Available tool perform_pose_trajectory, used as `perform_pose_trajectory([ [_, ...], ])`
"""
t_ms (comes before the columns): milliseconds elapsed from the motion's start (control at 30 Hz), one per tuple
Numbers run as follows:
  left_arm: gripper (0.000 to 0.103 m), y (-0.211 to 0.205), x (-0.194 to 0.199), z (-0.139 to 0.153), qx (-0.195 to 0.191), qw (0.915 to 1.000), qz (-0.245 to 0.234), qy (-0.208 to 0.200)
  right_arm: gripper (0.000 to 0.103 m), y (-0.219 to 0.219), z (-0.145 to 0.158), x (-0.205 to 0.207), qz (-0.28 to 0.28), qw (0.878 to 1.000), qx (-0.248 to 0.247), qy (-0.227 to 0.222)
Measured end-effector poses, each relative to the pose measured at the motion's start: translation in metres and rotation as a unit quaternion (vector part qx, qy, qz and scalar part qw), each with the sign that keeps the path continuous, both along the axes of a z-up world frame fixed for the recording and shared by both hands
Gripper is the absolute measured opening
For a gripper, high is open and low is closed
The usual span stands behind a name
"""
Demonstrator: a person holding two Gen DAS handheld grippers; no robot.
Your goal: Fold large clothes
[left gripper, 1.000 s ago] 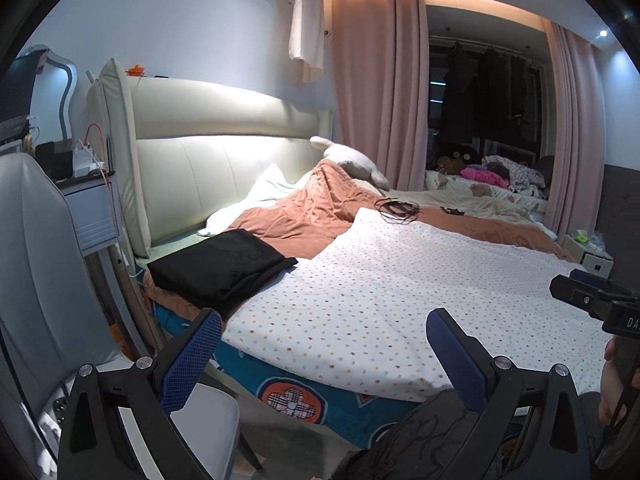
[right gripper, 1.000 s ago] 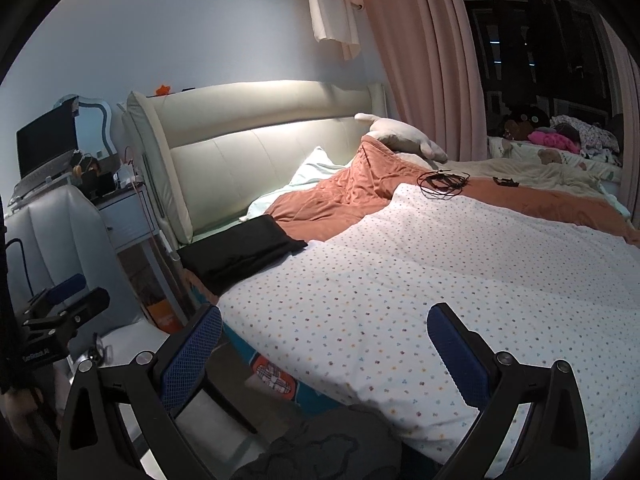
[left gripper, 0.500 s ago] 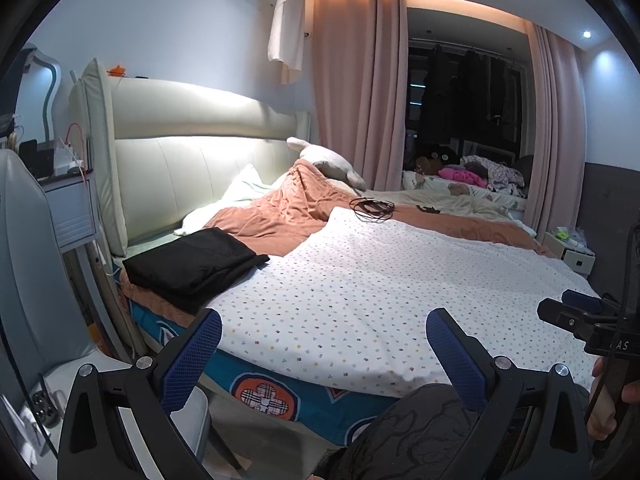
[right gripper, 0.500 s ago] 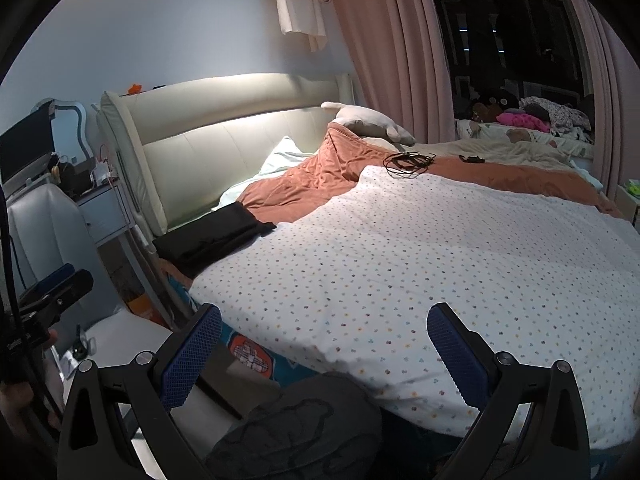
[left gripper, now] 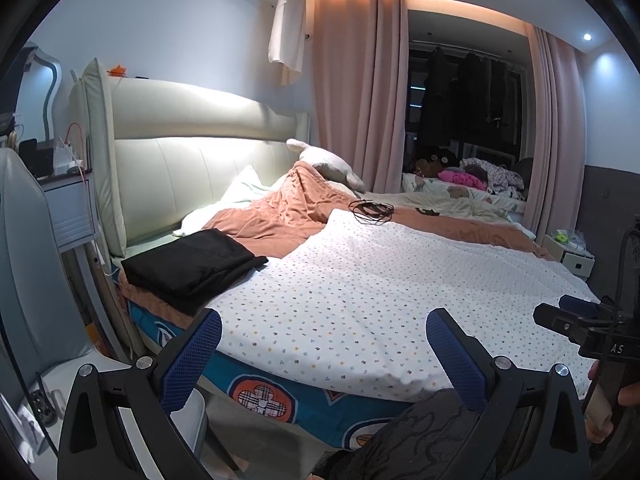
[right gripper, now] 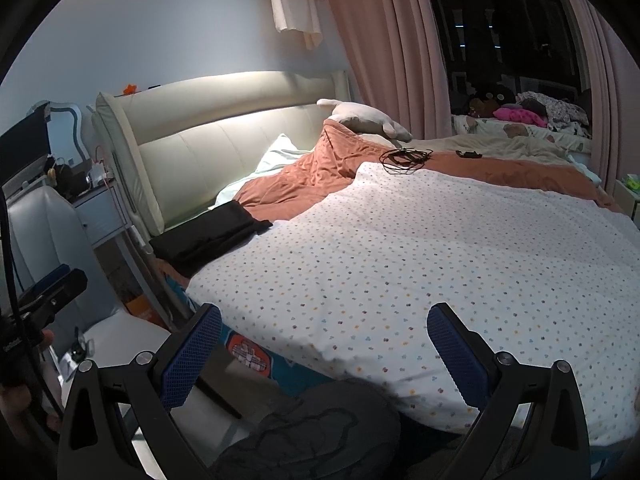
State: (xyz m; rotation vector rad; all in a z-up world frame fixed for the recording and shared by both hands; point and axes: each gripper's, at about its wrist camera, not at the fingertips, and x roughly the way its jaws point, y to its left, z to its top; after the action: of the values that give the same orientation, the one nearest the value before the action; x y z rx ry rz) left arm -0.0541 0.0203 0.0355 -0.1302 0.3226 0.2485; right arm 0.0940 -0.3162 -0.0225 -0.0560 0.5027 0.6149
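Both hand-held grippers, left (left gripper: 322, 354) and right (right gripper: 324, 350), hang spread and empty short of the bed (left gripper: 280, 392), where the folded black garment (left gripper: 192, 264) lies near the headboard, so a careless grab could undo its folds.

We hold our left gripper (left gripper: 323, 350) and right gripper (right gripper: 324, 346) level, side by side, fingers (left gripper: 192, 354) spread wide, gripping nothing.

Ahead of me a white dotted bedsheet (left gripper: 360, 280) covers the bed, a coiled black cable (left gripper: 371, 211) lying by a rumpled rust-orange blanket (left gripper: 280, 216) beneath a cream padded headboard (left gripper: 200, 152).
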Motion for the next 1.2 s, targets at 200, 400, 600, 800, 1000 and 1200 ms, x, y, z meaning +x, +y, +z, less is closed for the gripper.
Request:
perform_pose_trajectory([
  [200,0.102,-0.002,-0.001,-0.001,0.0,1.0,0.0,-0.003,0.103,0.001,-0.004,0.002,-0.003,1.0,-0.005,0.004],
  [400,0.102,-0.002,-0.001,0.0,-0.003,1.0,-0.003,-0.004,0.103,0.002,-0.005,0.003,-0.004,1.0,-0.008,0.006],
  [600,0.102,-0.005,0.003,0.0,0.001,1.0,-0.005,0.0,0.103,-0.004,-0.003,0.005,-0.007,1.0,-0.001,0.001],
  [800,0.102,-0.005,0.005,-0.005,-0.003,1.0,-0.005,0.003,0.103,-0.009,-0.005,0.006,-0.014,1.0,0.001,-0.003],
  [1000,0.102,-0.004,0.006,-0.006,-0.018,0.9996,-0.019,0.0,0.103,-0.014,-0.006,0.01,-0.02,1.0,0.004,0.0],
  [1200,0.102,-0.015,0.004,-0.001,0.017,0.9997,-0.015,0.001,0.103,-0.014,-0.006,0.012,-0.024,1.0,0.011,0.006],
])
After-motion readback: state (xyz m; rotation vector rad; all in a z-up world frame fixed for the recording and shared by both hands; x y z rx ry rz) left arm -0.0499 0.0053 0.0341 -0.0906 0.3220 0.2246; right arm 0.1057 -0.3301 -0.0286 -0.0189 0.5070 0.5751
